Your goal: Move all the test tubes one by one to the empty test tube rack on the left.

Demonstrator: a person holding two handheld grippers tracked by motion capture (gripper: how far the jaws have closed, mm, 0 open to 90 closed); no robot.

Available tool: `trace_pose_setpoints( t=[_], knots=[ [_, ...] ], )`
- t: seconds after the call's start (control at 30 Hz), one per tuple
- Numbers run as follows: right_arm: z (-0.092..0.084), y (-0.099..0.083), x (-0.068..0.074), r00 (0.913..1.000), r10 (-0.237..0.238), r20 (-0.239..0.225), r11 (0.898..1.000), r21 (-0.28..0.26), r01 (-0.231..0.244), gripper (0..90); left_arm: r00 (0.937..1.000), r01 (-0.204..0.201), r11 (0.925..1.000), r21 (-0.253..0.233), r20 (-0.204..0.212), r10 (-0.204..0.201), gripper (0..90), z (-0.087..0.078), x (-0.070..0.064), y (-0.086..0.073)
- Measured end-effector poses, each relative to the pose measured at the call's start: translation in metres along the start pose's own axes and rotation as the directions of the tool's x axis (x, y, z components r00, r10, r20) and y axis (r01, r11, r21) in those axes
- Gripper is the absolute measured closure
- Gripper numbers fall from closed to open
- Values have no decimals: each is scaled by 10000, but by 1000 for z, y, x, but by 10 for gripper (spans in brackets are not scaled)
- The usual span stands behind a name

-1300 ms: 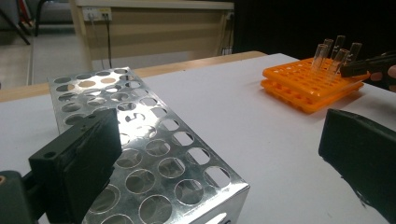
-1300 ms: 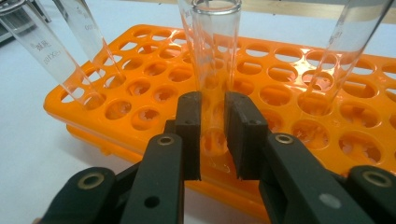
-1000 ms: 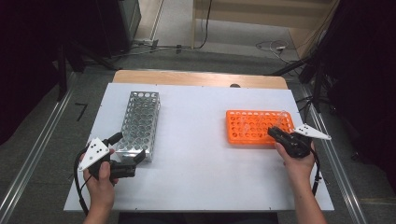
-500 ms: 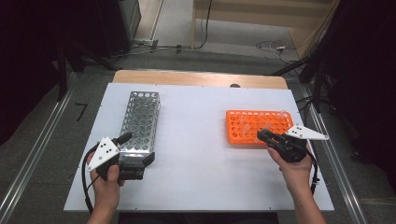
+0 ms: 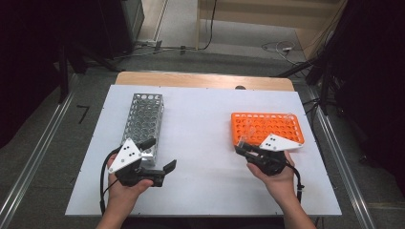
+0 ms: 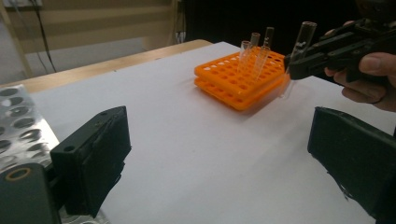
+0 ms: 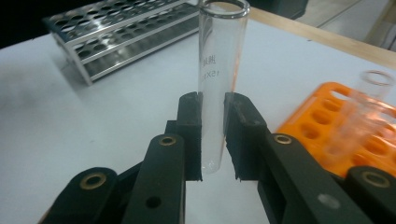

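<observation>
My right gripper [image 5: 242, 150] [image 7: 214, 135] is shut on a clear glass test tube [image 7: 219, 88] [image 5: 244, 137], held upright just off the near-left corner of the orange rack [image 5: 267, 128] [image 7: 327, 121]. The left gripper view also shows that tube [image 6: 302, 39], and three more tubes [image 6: 254, 51] standing in the orange rack [image 6: 238, 77]. My left gripper [image 5: 160, 155] [image 6: 219, 154] is open by the near end of the metal rack [image 5: 143, 119] [image 6: 18, 116]. Its jaws have just been closing a little, with nothing between them.
Both racks stand on a white board [image 5: 200, 143] with a wooden table edge [image 5: 205, 80] behind it. The metal rack [image 7: 126, 32] lies lengthwise at the left. Metal rails [image 5: 33, 162] run along both sides, and cables lie on the floor [image 5: 282, 47] beyond.
My right gripper has come off the orange rack to the left and toward me, carrying the tube. My left gripper has shifted right, past the metal rack's near end.
</observation>
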State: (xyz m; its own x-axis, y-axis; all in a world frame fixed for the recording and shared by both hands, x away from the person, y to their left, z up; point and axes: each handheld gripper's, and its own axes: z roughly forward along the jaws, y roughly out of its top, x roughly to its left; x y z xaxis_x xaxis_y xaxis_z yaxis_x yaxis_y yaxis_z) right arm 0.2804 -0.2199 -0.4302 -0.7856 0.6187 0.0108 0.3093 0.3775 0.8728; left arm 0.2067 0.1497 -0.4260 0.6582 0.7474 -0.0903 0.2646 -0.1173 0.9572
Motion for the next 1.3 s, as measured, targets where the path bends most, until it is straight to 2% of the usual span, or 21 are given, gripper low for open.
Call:
trace_pose_setpoints(
  t=[0.3, 0.4, 0.47, 0.73, 0.9, 0.97, 1.07, 1.1, 1.3],
  knots=[
    [23, 3, 38, 9931, -1078, -458, 9931, 413, 1097, 742, 9989, 151, 9987, 483, 447, -173, 224, 16, -15, 5],
    [28, 5, 50, 9881, -1463, -477, 9875, 514, 1487, 742, 9966, 200, 9960, 867, 774, -267, 278, 26, -22, 5],
    [31, 5, 57, 9826, -1789, -507, 9816, 585, 1818, 742, 9943, 148, 9946, 1022, 1039, -255, 328, 30, -26, 5],
    [44, 5, 84, 9572, -2820, -650, 9536, 909, 2871, 743, 9863, -135, 9925, 1213, 1646, -67, 496, 40, -37, 5],
    [47, 5, 94, 9464, -3140, -760, 9414, 1042, 3207, 742, 9825, -399, 9906, 1311, 1854, 151, 557, 43, -43, 4],
    [49, 5, 97, 9392, -3346, -769, 9334, 1101, 3416, 742, 9818, -477, 9896, 1356, 1887, 215, 576, 44, -46, 3],
    [49, 5, 99, 9331, -3513, -767, 9274, 1086, 3581, 742, 9829, -798, 9849, 1536, 1768, 520, 598, 46, -50, 3],
    [49, 5, 101, 9341, -3481, -788, 9279, 1127, 3553, 742, 9832, -841, 9840, 1573, 1737, 563, 609, 47, -51, 3],
    [50, 5, 102, 9280, -3633, -831, 9222, 1099, 3709, 742, 9841, -934, 9821, 1636, 1648, 662, 685, 48, -52, 2]
  ],
)
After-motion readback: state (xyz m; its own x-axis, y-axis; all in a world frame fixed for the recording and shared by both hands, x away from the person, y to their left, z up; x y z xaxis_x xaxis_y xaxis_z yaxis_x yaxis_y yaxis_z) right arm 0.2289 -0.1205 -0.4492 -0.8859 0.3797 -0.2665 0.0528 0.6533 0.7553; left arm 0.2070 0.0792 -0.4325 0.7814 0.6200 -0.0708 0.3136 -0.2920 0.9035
